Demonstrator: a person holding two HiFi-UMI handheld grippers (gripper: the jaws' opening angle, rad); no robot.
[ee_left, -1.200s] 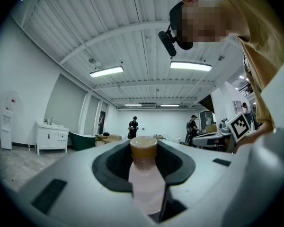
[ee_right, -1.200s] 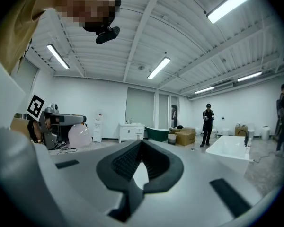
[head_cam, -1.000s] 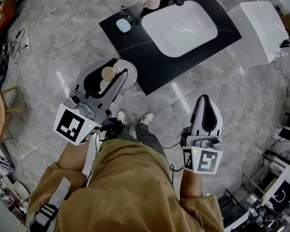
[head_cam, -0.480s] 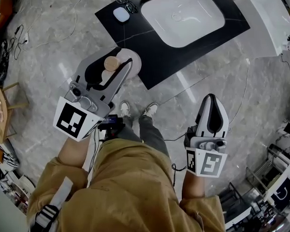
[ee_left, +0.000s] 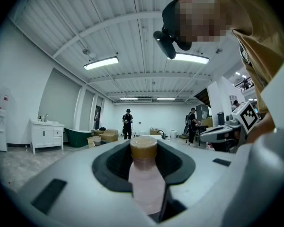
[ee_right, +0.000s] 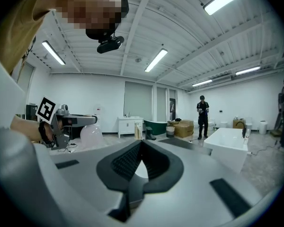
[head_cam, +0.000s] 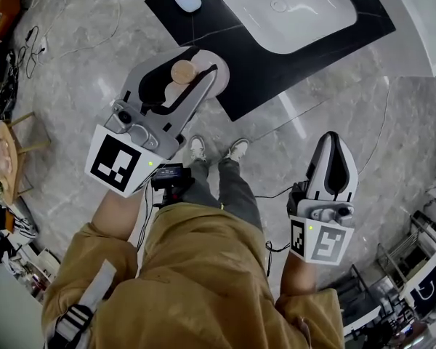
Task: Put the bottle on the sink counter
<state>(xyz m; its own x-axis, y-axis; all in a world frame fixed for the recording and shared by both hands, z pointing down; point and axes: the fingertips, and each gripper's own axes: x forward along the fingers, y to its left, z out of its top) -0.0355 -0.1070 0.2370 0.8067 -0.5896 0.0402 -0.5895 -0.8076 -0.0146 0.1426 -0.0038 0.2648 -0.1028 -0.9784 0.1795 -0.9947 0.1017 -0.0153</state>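
My left gripper (head_cam: 205, 59) is shut on a pale pink bottle (head_cam: 182, 72) with a tan cap, held upright over the floor beside the near-left edge of the black sink counter (head_cam: 254, 64). In the left gripper view the bottle (ee_left: 145, 183) stands between the jaws of my left gripper (ee_left: 144, 151), its cap level with their tips. My right gripper (head_cam: 333, 151) hangs at the right over the floor, shut with nothing in it. In the right gripper view its tips (ee_right: 141, 143) meet, and the bottle (ee_right: 90, 135) shows at the left.
A white basin (head_cam: 298, 6) is set into the counter, with a small white case (head_cam: 188, 0) near its far-left corner. A white fixture (head_cam: 425, 20) stands right of the counter. Cables lie on the marble floor (head_cam: 80, 57). My shoes (head_cam: 196, 150) are just below the left gripper.
The counter and basin have slid toward the top of the head view. Both grippers sit lower and nearer the counter's front edge. The bottle is still held.
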